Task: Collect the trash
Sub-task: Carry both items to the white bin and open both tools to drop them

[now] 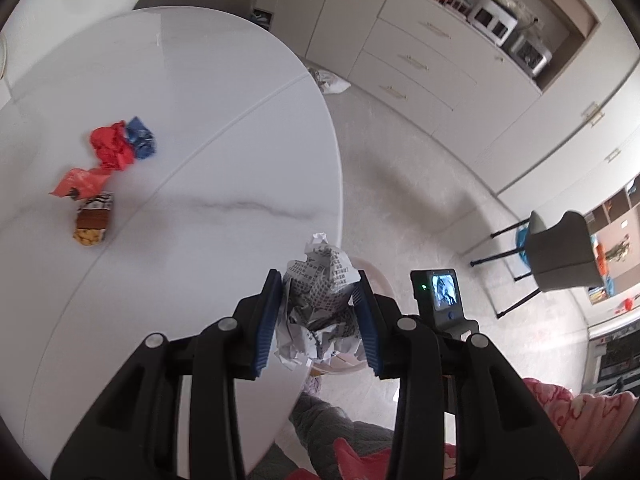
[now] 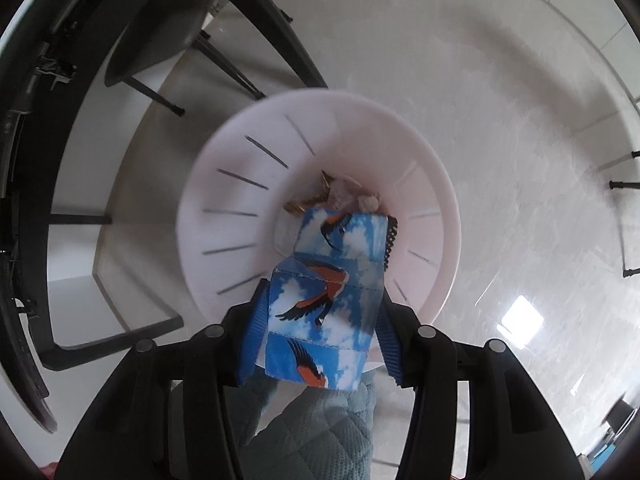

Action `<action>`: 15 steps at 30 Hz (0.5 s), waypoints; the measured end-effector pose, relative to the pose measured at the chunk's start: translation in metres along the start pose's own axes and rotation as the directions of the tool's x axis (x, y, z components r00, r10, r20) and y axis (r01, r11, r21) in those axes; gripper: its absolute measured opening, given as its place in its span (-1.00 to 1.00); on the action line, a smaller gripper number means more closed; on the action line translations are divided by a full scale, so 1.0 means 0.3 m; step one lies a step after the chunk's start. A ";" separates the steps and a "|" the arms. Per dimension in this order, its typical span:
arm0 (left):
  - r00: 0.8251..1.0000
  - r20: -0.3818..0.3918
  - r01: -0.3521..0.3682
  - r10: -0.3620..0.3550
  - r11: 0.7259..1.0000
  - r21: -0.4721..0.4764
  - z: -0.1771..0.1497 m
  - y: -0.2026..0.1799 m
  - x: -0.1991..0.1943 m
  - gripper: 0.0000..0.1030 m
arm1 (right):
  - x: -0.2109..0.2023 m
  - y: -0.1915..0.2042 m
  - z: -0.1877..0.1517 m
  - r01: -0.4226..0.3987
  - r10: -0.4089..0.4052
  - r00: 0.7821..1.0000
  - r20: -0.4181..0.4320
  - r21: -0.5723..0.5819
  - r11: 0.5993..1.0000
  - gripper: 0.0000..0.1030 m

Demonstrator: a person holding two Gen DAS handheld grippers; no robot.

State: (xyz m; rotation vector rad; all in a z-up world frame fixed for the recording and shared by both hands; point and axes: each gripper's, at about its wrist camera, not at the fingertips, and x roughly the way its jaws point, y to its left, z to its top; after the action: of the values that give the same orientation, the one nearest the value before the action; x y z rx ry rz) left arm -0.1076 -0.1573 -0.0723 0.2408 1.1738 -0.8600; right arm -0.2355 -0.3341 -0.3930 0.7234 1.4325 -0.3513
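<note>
Room: pale floor [image 1: 400,184], cabinets [image 1: 432,52] along the far wall, a grey chair [image 1: 560,248] standing off to the right of your left camera.
Tabletop: white oval table [image 1: 180,92] with a faint grey vein across it; your left gripper hangs at its right edge.
Left gripper: your left gripper [image 1: 318,304] is clamped on a crumpled printed paper [image 1: 324,284], both blue pads pressed into its sides.
Paper: it sits over the table's right edge, with a pale bin rim [image 1: 380,276] showing just behind it.
Loose trash: near the table's left edge lie a red wad [image 1: 110,146] touching a blue wad [image 1: 140,138], an orange wrapper [image 1: 80,182] just below them, and a brown snack pack [image 1: 93,222] touching that wrapper.
Right gripper: your right gripper [image 2: 320,300] is closed on a blue bird-print carton [image 2: 324,292].
Carton: it is held above the open white bin [image 2: 224,200], its far end pointing down inside.
Bin contents: a few scraps [image 2: 340,196] lie at the bottom; they are blurred, possibly wrappers.
Bin place: on the floor beside the table's dark base [image 2: 36,200].
</note>
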 end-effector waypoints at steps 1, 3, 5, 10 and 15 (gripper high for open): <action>1.000 -0.005 -0.003 0.004 1.000 0.006 -0.004 -0.021 0.008 -0.29 | 0.001 -0.012 0.003 -0.006 0.006 1.000 -0.005 0.004 1.000 0.15; 1.000 -0.015 -0.002 0.002 1.000 0.015 -0.018 -0.059 0.021 -0.29 | -0.010 -0.025 -0.002 -0.013 0.013 1.000 -0.001 0.003 1.000 0.40; 1.000 -0.030 0.002 -0.001 1.000 0.028 -0.025 -0.096 0.042 -0.29 | -0.055 -0.053 -0.009 -0.002 0.002 1.000 0.011 0.002 1.000 0.58; 0.997 -0.072 0.027 -0.022 0.996 0.079 -0.031 -0.188 0.110 -0.29 | -0.191 -0.123 -0.037 -0.019 0.015 0.997 0.082 0.057 0.998 0.75; 0.990 -0.136 0.062 -0.043 0.989 0.136 -0.037 -0.273 0.215 -0.28 | -0.384 -0.185 -0.080 0.016 -0.027 0.979 0.202 0.057 0.998 0.91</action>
State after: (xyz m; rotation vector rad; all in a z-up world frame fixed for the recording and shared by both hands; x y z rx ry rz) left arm -0.1648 -0.2356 -0.1124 0.3886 1.2493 -0.9866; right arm -0.3043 -0.3828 -0.2938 0.6967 1.2424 -0.4697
